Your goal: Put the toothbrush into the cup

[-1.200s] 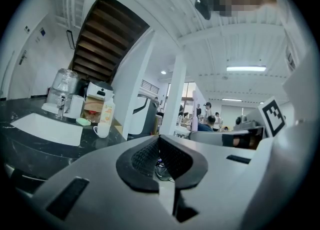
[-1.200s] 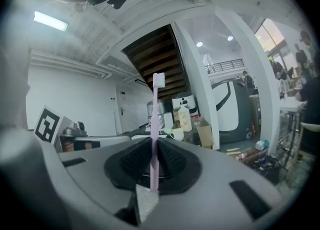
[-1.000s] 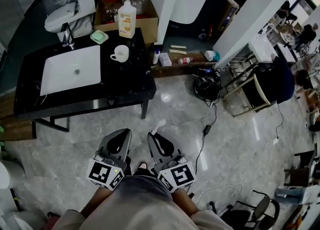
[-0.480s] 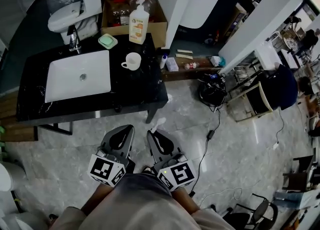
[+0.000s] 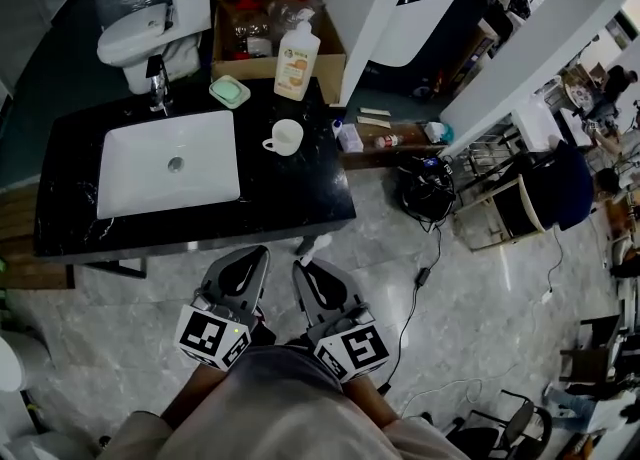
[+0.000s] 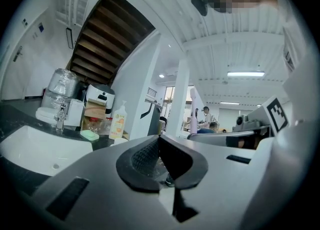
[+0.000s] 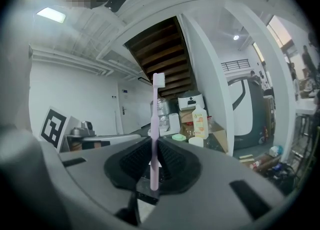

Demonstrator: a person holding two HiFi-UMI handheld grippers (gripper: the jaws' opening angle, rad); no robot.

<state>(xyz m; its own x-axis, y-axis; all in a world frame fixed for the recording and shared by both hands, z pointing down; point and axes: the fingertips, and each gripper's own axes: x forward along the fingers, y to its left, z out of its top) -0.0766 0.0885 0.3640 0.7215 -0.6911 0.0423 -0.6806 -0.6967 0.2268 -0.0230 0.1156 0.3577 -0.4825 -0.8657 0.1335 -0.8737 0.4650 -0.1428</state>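
"Right claw (image 7: 152,160) is pinching the toothbrush (image 7: 155,124). Its own camera shows the pink handle squeezed between the two jaws."

"Which way does it point?"

"Straight out past the jaw tips. It is long and thin, and the brush head is at the far end."

"From the head camera I only see a little white tip poking out in front of that claw."

"And the left claw (image 6: 159,146)?"

"Shut tight, with nothing in it. Only its own view shows that."

"Where is the cup (image 5: 287,136)?"

"On the black counter (image 5: 300,198), beside the white sink (image 5: 170,163), well apart from the toothbrush. Both claws hang side by side over the floor (image 5: 480,278), just in front of the counter."
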